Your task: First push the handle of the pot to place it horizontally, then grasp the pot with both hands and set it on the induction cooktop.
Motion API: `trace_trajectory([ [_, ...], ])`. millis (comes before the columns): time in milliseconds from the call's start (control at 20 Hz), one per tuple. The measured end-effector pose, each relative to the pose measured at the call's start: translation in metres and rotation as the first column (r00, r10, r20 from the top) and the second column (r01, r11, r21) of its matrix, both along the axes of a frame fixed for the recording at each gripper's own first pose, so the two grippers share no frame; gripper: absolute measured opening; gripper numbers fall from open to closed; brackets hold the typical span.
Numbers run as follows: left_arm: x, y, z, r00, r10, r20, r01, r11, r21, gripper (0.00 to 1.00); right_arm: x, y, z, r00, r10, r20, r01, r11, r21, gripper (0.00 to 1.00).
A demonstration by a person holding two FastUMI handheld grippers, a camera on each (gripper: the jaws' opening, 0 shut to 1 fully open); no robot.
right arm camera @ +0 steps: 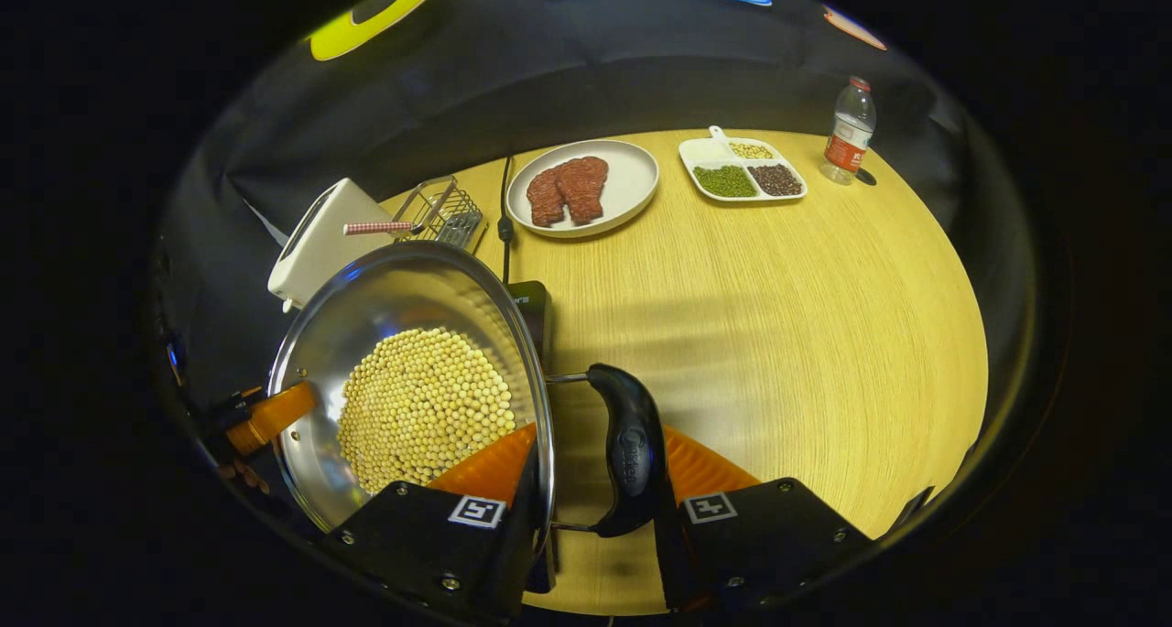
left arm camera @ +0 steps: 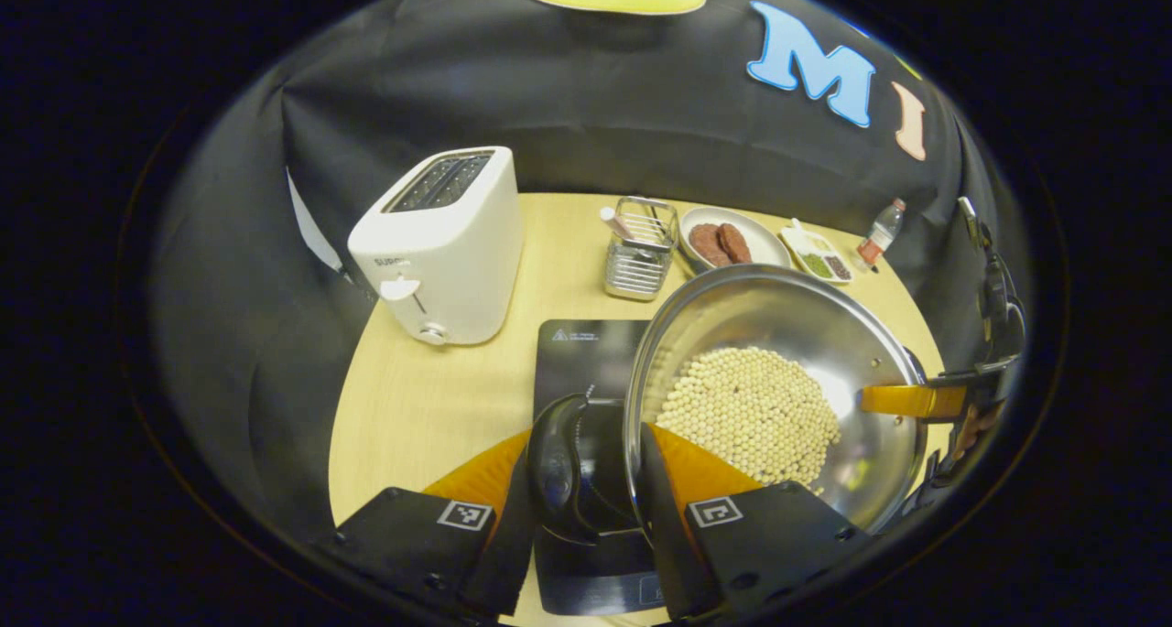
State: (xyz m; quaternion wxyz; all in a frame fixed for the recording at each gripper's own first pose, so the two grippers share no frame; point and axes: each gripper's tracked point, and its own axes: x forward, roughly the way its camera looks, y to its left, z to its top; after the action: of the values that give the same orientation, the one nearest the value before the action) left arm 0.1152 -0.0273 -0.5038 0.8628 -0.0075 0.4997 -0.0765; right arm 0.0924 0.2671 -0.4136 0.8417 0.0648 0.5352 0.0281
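In the left gripper view, the left gripper (left arm camera: 586, 508) at lower centre holds with its fingers the black side handle (left arm camera: 560, 467) of the round steel pot of pale beans (left arm camera: 778, 398), above the black induction cooktop (left arm camera: 586, 352). In the right gripper view, the right gripper (right arm camera: 595, 508) at lower centre clamps the other black handle (right arm camera: 627, 448), the pot at lower left over the wooden tabletop (right arm camera: 778, 334).

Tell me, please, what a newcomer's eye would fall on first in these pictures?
First, the shiny steel pot, its bottom covered with pale soybeans, held between both grippers by its black side handles over the black induction cooktop. Next, the white toaster at the table's left, and the plate of red meat slices near the back wall.
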Motion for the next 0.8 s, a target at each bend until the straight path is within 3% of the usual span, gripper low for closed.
trace_trajectory([
  [600, 0.004, -0.003, -0.001, 1.000, -0.015, -0.010, 0.015, 1.000, 0.001, 0.60, 0.005, 0.035, -0.020, 0.999, -0.011, -0.031, 0.011, 1.000, 0.013, 0.56],
  [800, 0.009, -0.003, -0.006, 0.999, -0.038, -0.008, 0.037, 0.999, -0.017, 0.64, 0.002, 0.040, -0.023, 0.999, -0.034, -0.021, 0.034, 0.999, 0.009, 0.56],
])
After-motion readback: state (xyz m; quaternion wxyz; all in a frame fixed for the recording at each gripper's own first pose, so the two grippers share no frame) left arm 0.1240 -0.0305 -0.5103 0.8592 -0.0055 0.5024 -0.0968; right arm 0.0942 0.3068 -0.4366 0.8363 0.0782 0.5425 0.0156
